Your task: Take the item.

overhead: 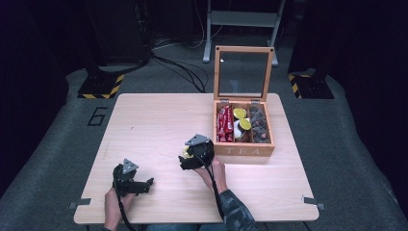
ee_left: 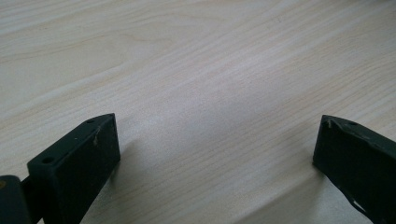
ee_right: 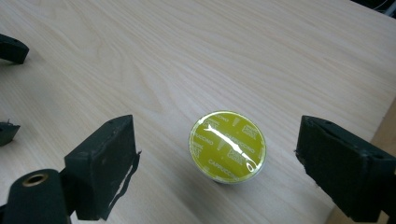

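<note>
Yellow capsule mostly hidden under right gripper in the high view. Its own camera shows it foil-up on the table, between spread jaws, untouched. Left gripper at 7 o'clock, jaws apart over bare wood. Tea box at 2 o'clock, lid up: red sachets, yellow capsules, probably dark teabags.

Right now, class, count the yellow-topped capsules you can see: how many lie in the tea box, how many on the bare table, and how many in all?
In the tea box, middle compartment: 2 yellow-topped capsules
On the table, between the open right gripper's jaws: 1 yellow-topped capsule
Total: 3
</note>
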A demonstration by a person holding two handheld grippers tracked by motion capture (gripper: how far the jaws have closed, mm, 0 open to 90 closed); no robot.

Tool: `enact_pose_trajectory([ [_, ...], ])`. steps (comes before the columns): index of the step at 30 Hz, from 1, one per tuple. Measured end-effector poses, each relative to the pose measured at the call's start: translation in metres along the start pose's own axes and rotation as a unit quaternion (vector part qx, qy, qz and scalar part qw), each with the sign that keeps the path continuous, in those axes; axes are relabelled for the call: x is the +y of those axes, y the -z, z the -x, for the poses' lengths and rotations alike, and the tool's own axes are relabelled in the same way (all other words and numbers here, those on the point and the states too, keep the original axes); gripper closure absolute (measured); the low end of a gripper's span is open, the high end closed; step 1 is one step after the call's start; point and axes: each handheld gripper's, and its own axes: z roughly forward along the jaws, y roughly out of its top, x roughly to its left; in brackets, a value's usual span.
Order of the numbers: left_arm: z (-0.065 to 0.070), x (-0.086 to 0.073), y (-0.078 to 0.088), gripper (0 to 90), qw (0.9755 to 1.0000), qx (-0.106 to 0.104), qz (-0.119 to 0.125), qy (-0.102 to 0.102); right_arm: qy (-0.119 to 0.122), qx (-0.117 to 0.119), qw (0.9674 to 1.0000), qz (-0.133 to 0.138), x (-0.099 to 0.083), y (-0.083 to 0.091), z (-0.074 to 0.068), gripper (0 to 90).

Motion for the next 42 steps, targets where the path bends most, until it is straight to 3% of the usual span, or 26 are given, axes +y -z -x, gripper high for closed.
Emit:
enact_pose_trajectory([
  [5,0.000,0.000,0.000,0.3,1.0000,0.000,0.000,0.000,0.015,0.000,0.9999,0.006,-0.003,0.013,0.006,9.5],
  [7,0.000,0.000,0.000,0.3,1.0000,0.000,0.000,0.000,0.002,-0.001,1.0000,0.010,-0.005,0.017,0.007,9.4],
  [11,0.000,0.000,0.000,0.3,1.0000,0.000,0.000,-0.001,0.010,-0.008,0.9998,0.015,-0.012,0.028,0.013,8.6],
  [23,0.000,0.000,0.000,0.3,1.0000,0.001,0.000,-0.001,-0.010,-0.043,0.9985,0.032,-0.034,0.062,0.028,7.1],
  [32,0.000,0.000,0.000,0.3,1.0000,0.001,0.001,-0.001,-0.035,-0.081,0.9954,0.036,-0.065,0.086,0.047,5.9],
  [42,0.000,0.000,0.000,0.3,1.0000,0.000,0.002,-0.001,-0.064,-0.117,0.9909,0.022,-0.105,0.107,0.066,1.8],
])
